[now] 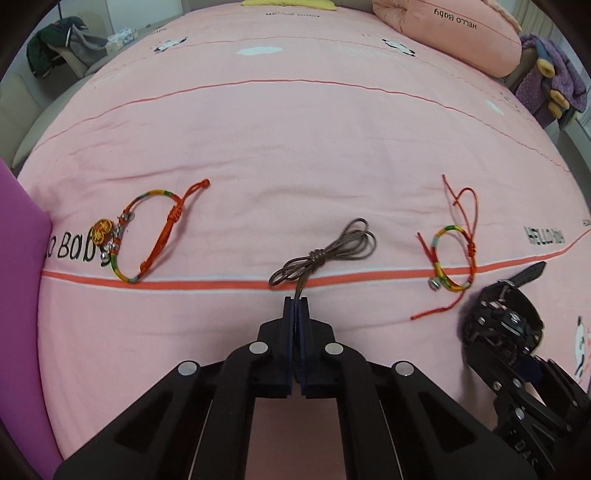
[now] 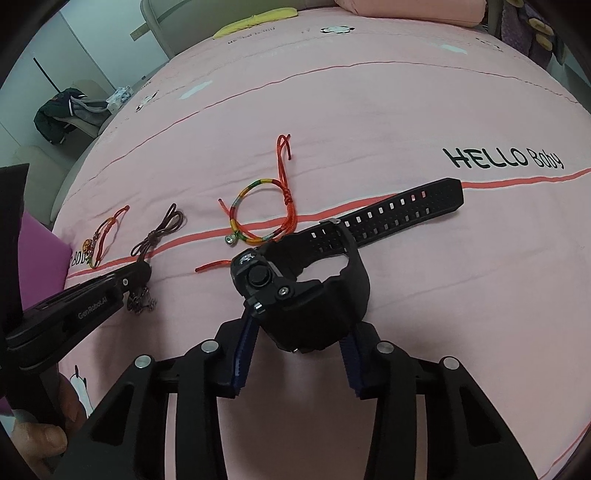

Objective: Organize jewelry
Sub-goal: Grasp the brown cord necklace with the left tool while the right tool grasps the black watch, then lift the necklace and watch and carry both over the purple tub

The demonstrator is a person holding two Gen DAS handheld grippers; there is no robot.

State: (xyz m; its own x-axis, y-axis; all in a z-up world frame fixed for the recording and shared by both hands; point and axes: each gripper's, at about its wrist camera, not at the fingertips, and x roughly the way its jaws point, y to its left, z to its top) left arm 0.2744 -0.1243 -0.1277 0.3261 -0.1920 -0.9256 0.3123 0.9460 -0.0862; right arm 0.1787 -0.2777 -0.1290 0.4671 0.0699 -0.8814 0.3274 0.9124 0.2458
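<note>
A brown cord necklace (image 1: pixel 325 251) lies bundled on the pink bedsheet (image 1: pixel 295 147). My left gripper (image 1: pixel 297 306) is shut on the cord's near end. In the right wrist view the left gripper (image 2: pixel 142 271) shows side-on, with the cord's metal pendant (image 2: pixel 140 302) just under it. A black watch (image 2: pixel 306 306) stands between the pads of my right gripper (image 2: pixel 299 330), which is shut on its body; the strap (image 2: pixel 399 212) trails away to the right. A small multicoloured bracelet (image 1: pixel 456 258) lies beside the watch. A red bracelet with a round charm (image 1: pixel 147 236) lies far left.
A purple box edge (image 1: pixel 22 258) stands at the left of the bed. A pink pillow (image 1: pixel 443 33) and a purple garment (image 1: pixel 550 81) sit at the far right. A chair with a dark jacket (image 1: pixel 62 40) is beyond the bed. A person's hand (image 2: pixel 37 439) holds the left gripper.
</note>
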